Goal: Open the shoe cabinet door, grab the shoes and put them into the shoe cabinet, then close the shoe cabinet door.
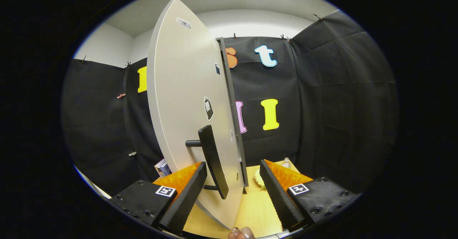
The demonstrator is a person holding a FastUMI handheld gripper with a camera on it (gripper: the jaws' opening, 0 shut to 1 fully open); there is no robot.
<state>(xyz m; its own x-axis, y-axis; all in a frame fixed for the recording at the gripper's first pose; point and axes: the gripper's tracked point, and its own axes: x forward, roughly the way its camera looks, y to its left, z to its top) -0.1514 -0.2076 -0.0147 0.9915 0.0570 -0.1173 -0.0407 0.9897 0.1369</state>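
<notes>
The pale grey flat-panelled shoe cabinet door (186, 99) is seen edge-on at frame centre, its black bar handle (213, 160) lying between the fingers of the tongs (234, 190). The tongs are held wide, unclamped. A light wooden tabletop (256, 210) is seen below.

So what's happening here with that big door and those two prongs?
A person is working a hand-held gripper at a shoe cabinet. The cabinet door stands swung open, seen nearly edge-on, and its dark bar handle sits between the gripper's open fingers, close by one of them; nothing is clamped. Beyond the fingers, on the wooden floor, lies a small yellowish thing, too hidden to tell whether it is a shoe.
</notes>
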